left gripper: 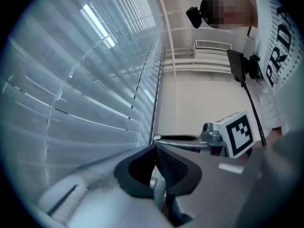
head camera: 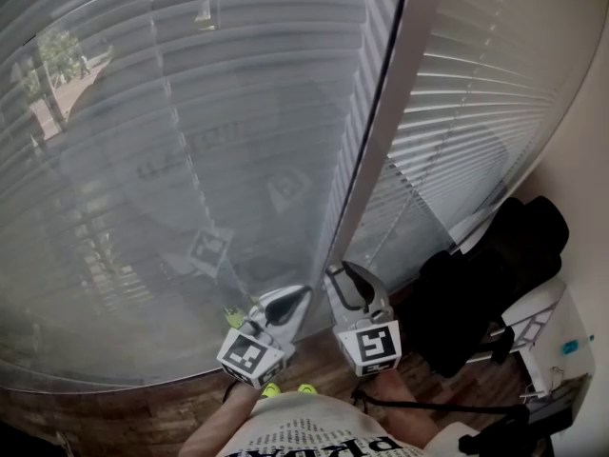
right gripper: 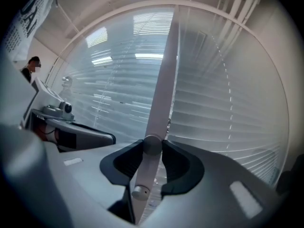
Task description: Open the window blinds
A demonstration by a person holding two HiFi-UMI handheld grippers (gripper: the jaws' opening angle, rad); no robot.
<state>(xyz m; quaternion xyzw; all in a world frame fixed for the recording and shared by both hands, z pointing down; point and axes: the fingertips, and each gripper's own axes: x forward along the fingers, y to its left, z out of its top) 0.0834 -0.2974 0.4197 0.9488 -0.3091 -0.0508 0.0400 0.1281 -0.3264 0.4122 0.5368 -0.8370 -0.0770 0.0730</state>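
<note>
The blinds (head camera: 190, 112) were pale grey-white, the tilt wand (right gripper: 161, 89) white, the bag (head camera: 485, 274) black, the floor (head camera: 114, 412) brown wood-grain (the marker cube (head camera: 366, 343) black-and-white squared).

Only the black letters "PRD" read, on the person's white shirt (left gripper: 280, 56)

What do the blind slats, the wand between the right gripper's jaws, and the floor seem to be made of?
Blind slats: probably painted aluminium or plastic, matte white; they are thin, even and slightly curved.
Wand: likely plastic, smooth pale grey, with a moulded round joint.
Floor: wood or wood-look laminate, brown, with plank lines and grain.
</note>
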